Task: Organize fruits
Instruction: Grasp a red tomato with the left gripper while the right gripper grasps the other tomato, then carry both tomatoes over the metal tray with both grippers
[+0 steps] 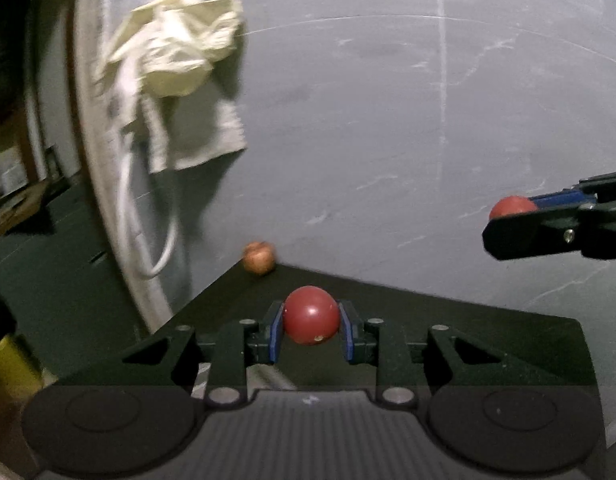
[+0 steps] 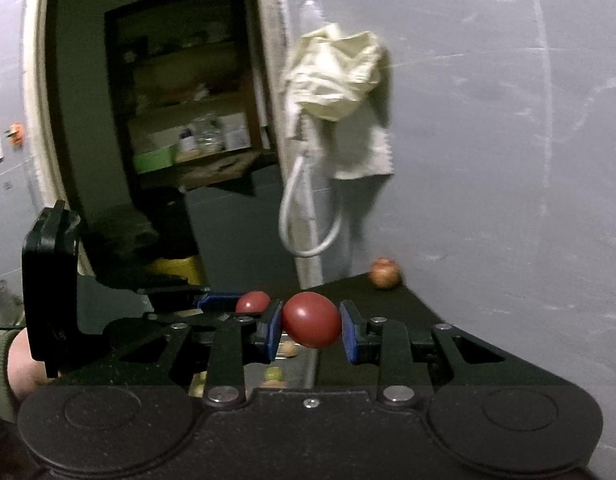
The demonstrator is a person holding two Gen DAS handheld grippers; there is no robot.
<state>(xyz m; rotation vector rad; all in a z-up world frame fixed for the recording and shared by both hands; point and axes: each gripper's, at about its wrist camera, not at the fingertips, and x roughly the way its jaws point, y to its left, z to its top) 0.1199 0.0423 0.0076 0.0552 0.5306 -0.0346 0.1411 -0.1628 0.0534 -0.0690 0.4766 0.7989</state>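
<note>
I'm holding a red fruit (image 1: 311,315) in the left tongs (image 1: 311,330) and another (image 2: 311,320) in the right tongs (image 2: 311,330), while the apple (image 1: 259,258) is sitting ahead-left on the bench (image 1: 388,304), nearer my left.

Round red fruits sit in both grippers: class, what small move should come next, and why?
Probably carry both toward the shiny tray below. The left gripper holds a round red fruit and the right gripper another red fruit, both lifted; small fruits seem to lie in that tray.
</note>
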